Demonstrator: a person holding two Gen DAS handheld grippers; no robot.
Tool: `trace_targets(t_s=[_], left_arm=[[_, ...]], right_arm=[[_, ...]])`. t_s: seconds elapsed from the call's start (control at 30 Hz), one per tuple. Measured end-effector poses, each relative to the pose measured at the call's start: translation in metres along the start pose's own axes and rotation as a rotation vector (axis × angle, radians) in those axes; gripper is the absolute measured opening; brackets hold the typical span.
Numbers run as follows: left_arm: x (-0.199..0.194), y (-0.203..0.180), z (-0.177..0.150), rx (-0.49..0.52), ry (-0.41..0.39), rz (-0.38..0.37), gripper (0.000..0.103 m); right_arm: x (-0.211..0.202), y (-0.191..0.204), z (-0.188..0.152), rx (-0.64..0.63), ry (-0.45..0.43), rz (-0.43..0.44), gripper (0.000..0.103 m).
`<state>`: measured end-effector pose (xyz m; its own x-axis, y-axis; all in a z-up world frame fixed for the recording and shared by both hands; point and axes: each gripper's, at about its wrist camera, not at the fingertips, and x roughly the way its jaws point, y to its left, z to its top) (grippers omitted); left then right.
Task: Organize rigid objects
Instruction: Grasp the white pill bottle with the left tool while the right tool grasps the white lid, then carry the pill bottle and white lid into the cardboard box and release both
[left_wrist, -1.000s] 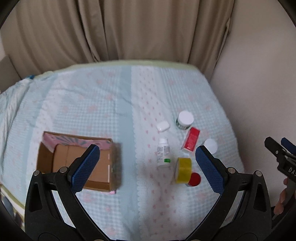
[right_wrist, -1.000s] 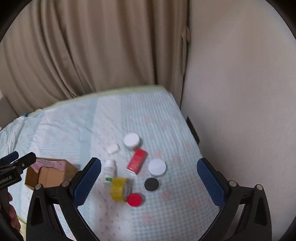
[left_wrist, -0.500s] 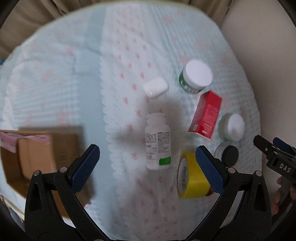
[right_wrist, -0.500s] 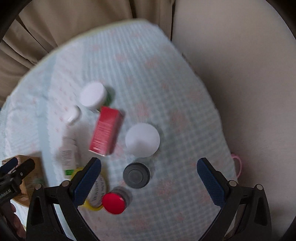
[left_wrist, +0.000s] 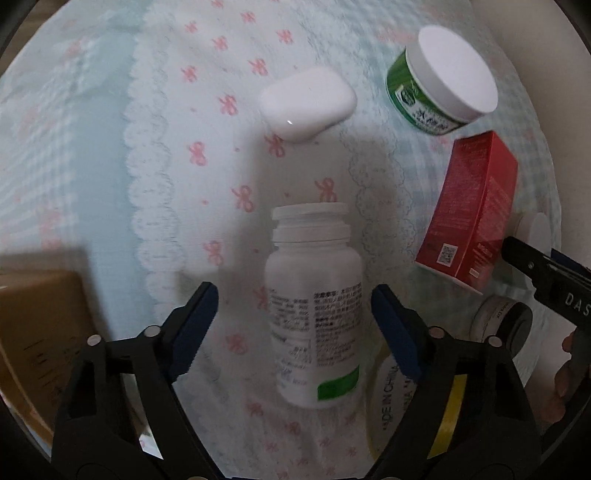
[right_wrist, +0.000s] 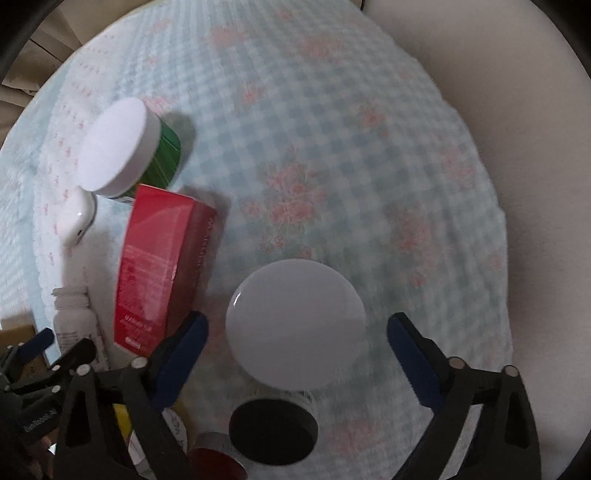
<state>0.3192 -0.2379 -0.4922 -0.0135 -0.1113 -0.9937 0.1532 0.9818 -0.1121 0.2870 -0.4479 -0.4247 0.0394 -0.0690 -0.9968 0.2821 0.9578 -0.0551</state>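
Observation:
In the left wrist view, a white pill bottle (left_wrist: 314, 306) lies on the bedspread between the open fingers of my left gripper (left_wrist: 293, 314). A white earbud case (left_wrist: 306, 103), a green jar with a white lid (left_wrist: 439, 96) and a red box (left_wrist: 469, 210) lie beyond it. In the right wrist view, my right gripper (right_wrist: 295, 354) is open around a round white-lidded jar (right_wrist: 295, 325). The red box (right_wrist: 159, 266) and green jar (right_wrist: 125, 147) are to its left. A black-lidded jar (right_wrist: 273, 432) and a red-lidded jar (right_wrist: 218, 458) sit close below it.
A cardboard box (left_wrist: 37, 332) lies at the left edge of the left wrist view. A yellow tape roll (left_wrist: 413, 413) lies under the left gripper's right finger. The bed's right edge (right_wrist: 495, 206) meets a beige wall. The right gripper's body (left_wrist: 546, 280) shows at the right.
Both grippers have dropped close to the bed. The left now straddles the pill bottle and the right now straddles the white-lidded jar. The jaws look narrower than before.

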Motion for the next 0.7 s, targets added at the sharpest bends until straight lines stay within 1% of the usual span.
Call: trace_targets(t_s=[0.07,0.1,0.13,0.23,0.43,0.53,0.6,0.7], left_arm=[[0.005,-0.003,0.001,0.005,0.012,-0.014,0.064],[0.007,-0.004,0.001,0.009,0.017,-0.016,0.061],[0.009,-0.006,0.001,0.019,0.018,-0.008,0.056],[0.011,-0.012,0.001,0.047,0.013,-0.006,0.049],[0.007,-0.023,0.004,0.046,-0.003,0.007,0.048],[-0.006,-0.023,-0.002,0.050,-0.028,0.010,0.048],[-0.018,-0.018,-0.006,0.052,-0.046,0.005,0.048],[-0.044,-0.025,-0.013,0.054,-0.079,-0.005,0.048]], right_arm=[[0.006,-0.002,0.001,-0.006,0.022,0.012,0.083],[0.009,-0.001,0.002,-0.012,0.029,0.012,0.075],[0.010,-0.001,0.002,-0.020,0.037,0.008,0.071],[0.013,-0.003,0.003,-0.028,0.048,-0.010,0.066],[0.014,-0.005,0.007,-0.026,0.050,-0.004,0.066],[0.008,-0.010,0.006,-0.009,0.036,0.009,0.066],[-0.006,-0.012,0.003,-0.003,0.020,0.009,0.066],[-0.025,-0.020,-0.002,0.000,-0.013,0.015,0.066]])
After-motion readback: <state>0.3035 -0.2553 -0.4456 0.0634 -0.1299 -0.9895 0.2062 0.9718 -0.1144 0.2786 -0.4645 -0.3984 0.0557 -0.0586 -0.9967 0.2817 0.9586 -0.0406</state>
